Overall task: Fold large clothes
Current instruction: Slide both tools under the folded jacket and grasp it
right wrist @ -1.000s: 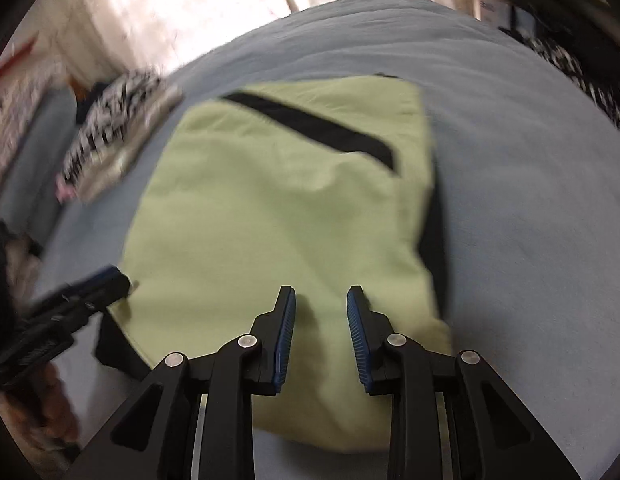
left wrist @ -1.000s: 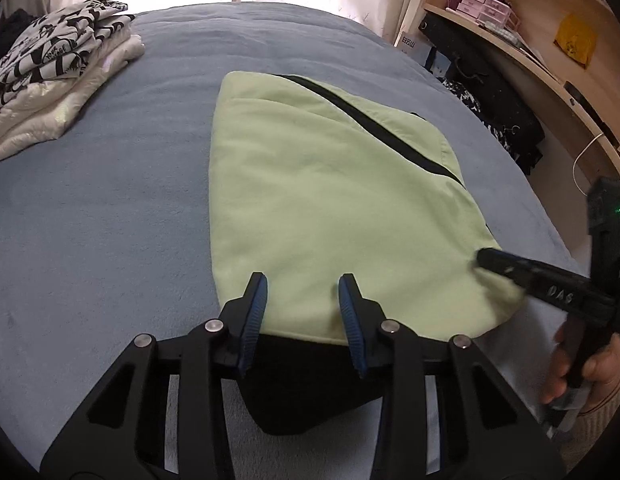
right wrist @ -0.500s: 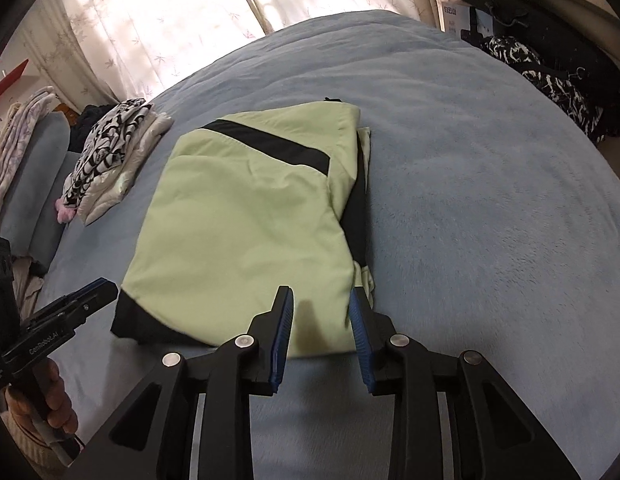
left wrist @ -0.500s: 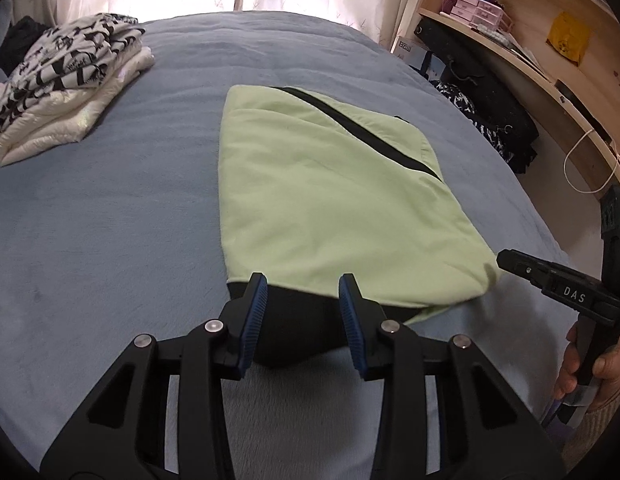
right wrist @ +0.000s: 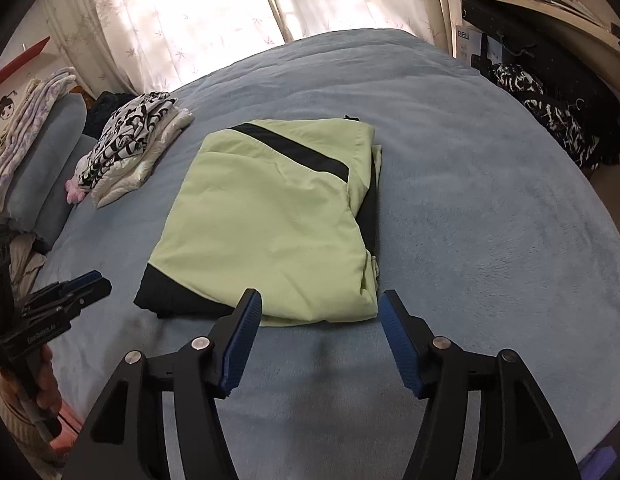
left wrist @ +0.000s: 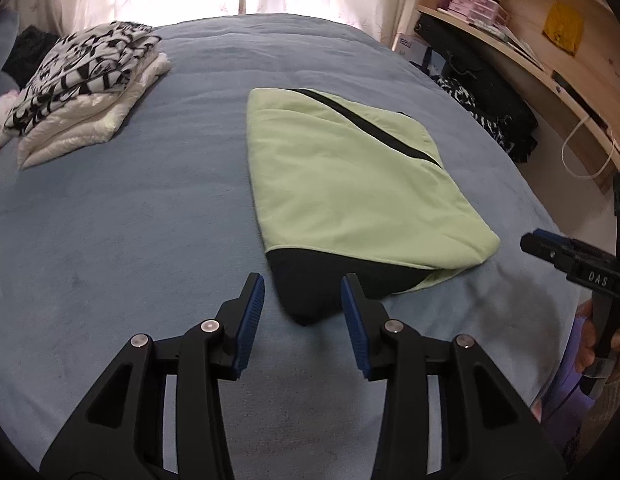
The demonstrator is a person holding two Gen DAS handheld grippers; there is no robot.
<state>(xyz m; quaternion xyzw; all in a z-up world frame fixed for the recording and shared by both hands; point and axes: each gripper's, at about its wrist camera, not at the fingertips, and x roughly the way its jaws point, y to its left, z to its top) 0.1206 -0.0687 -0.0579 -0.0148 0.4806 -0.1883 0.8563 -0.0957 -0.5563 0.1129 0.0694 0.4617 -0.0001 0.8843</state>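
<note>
A light green garment with black trim (left wrist: pixel 350 184) lies folded into a flat rectangle on the blue bed (left wrist: pixel 129 220). It also shows in the right wrist view (right wrist: pixel 269 224). My left gripper (left wrist: pixel 302 320) is open and empty, just short of the garment's black near corner. My right gripper (right wrist: pixel 321 340) is open and empty, just in front of the garment's near green edge. The right gripper shows at the right edge of the left wrist view (left wrist: pixel 570 260). The left gripper shows at the left edge of the right wrist view (right wrist: pixel 65 300).
A stack of folded clothes, black-and-white on top of white (left wrist: pixel 81 88), sits at the far left of the bed, also in the right wrist view (right wrist: pixel 133 148). Wooden shelves (left wrist: pixel 550 40) and dark bags (left wrist: pixel 490 96) stand to the right. Curtains hang behind.
Both grippers have pulled back from the garment toward the bed's near edge. The right gripper has opened wider. The garment lies where it was left.
</note>
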